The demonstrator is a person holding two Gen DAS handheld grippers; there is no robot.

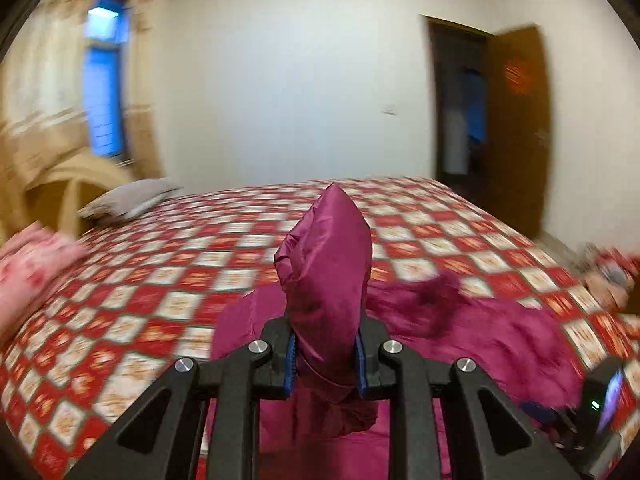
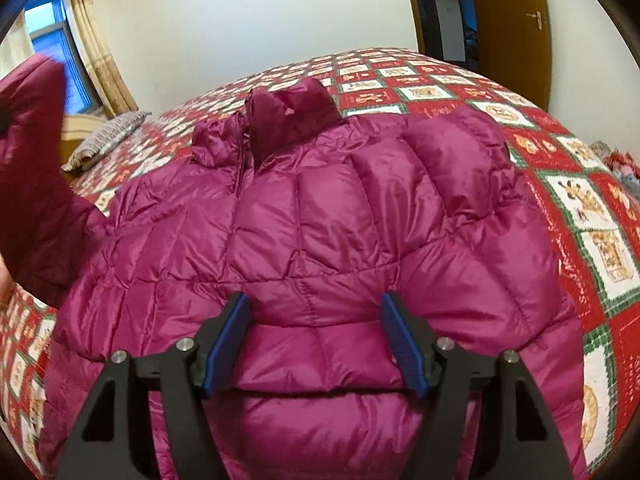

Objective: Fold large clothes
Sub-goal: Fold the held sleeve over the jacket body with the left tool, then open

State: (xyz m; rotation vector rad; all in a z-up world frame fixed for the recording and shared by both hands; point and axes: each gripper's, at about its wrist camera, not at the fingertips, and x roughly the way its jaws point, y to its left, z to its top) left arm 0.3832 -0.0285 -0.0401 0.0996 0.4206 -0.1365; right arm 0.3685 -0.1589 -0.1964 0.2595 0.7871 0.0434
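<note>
Finds the jacket [image 2: 320,220] spread across the bed [image 2: 440,92], collar toward 12 o'clock in the right wrist view and hem toward 6, probably laid flat so that each part can be folded over the body.

Pinches the sleeve [image 1: 324,256] in the left gripper [image 1: 326,344], pads pressed into a thick bunch of fabric, cuff end poking up toward 12 o'clock past the tips. Shows the same sleeve raised off the bed at 9 o'clock in the right wrist view, presumably for carrying it across the chest. Calls for a firm bite here, since slick padded cloth likely slips from a light one.

Keeps the right gripper [image 2: 315,304] spread above the hem at 6 o'clock, a puffy panel between the pads but nothing clamped. Seems placed there to steady the body against the pull on the sleeve; cannot tell whether it touches.
</note>
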